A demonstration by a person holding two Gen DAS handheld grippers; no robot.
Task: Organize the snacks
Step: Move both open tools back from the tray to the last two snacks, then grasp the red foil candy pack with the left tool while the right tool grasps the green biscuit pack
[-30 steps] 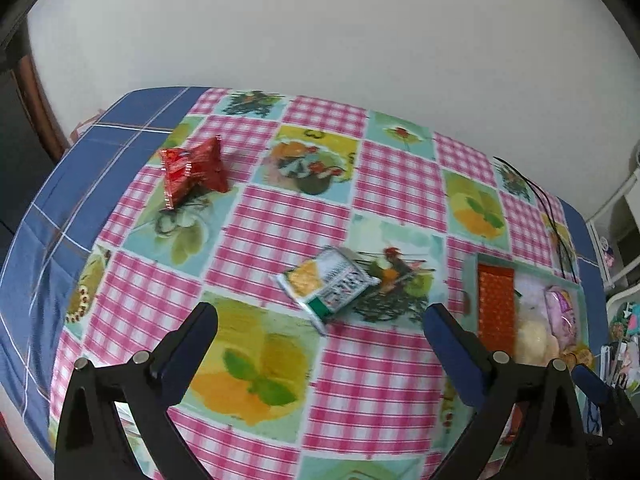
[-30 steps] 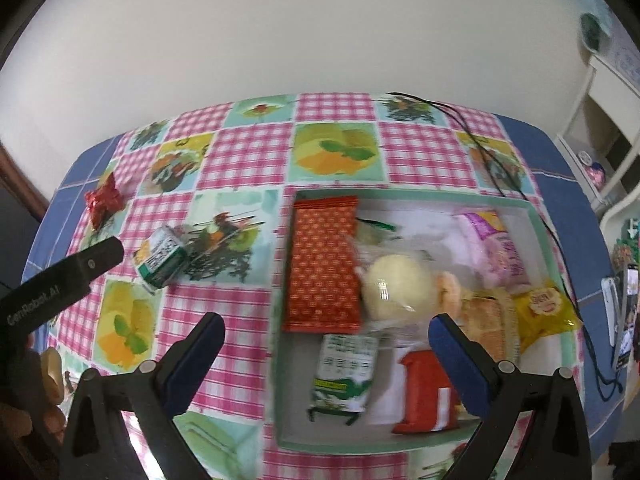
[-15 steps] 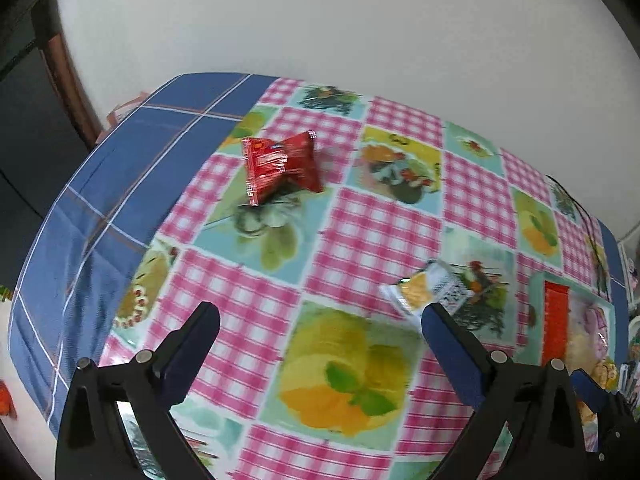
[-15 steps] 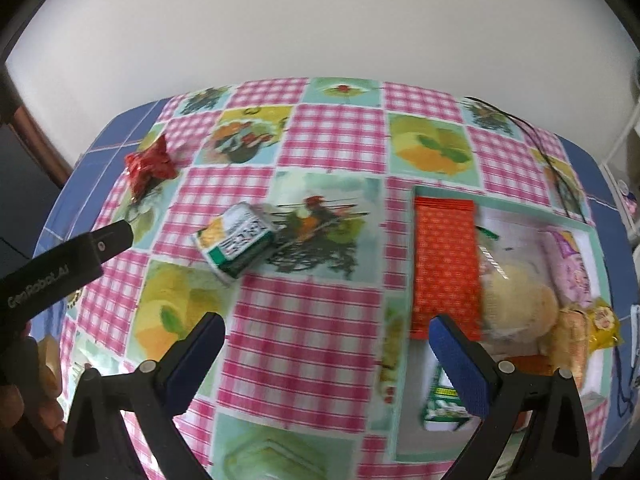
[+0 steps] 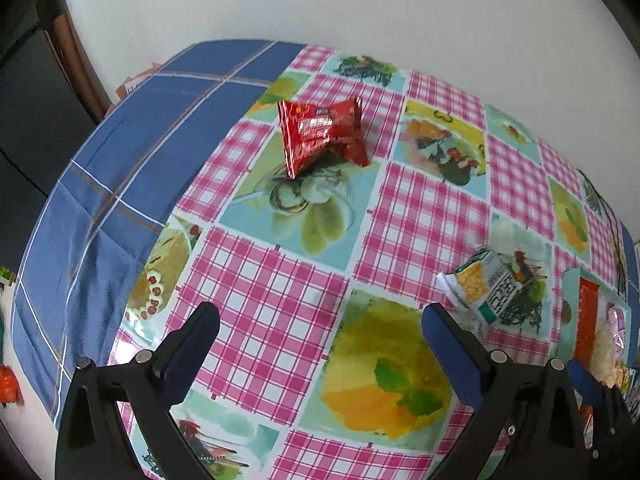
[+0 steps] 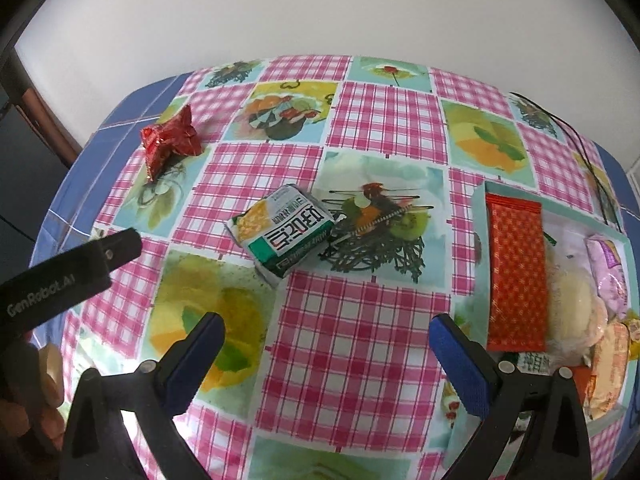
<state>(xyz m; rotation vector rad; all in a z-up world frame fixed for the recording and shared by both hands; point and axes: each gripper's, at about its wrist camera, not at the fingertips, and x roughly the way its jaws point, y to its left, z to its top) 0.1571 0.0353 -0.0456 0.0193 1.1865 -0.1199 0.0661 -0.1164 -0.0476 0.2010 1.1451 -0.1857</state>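
Note:
A red snack packet (image 5: 320, 136) lies at the far left of the table; it also shows in the right wrist view (image 6: 170, 140). A green-and-white snack packet (image 6: 282, 230) lies mid-table, seen in the left wrist view at the right (image 5: 486, 286). A pale green tray (image 6: 480, 216) at the right holds an orange-red packet (image 6: 516, 276) and several other snacks. My left gripper (image 5: 320, 322) is open and empty, short of the red packet. My right gripper (image 6: 326, 326) is open and empty, just short of the green packet.
The table has a pink checked fruit-print cloth (image 6: 360, 320) over a blue cloth (image 5: 120, 160). A black cable (image 6: 576, 136) runs along the far right. A white wall stands behind the table. The left gripper's body (image 6: 68, 280) shows at the left of the right wrist view.
Both grippers have swung left across the table. The red packet now lies ahead of the left gripper, and the green packet ahead of the right one. The tray has slid to the right edge.

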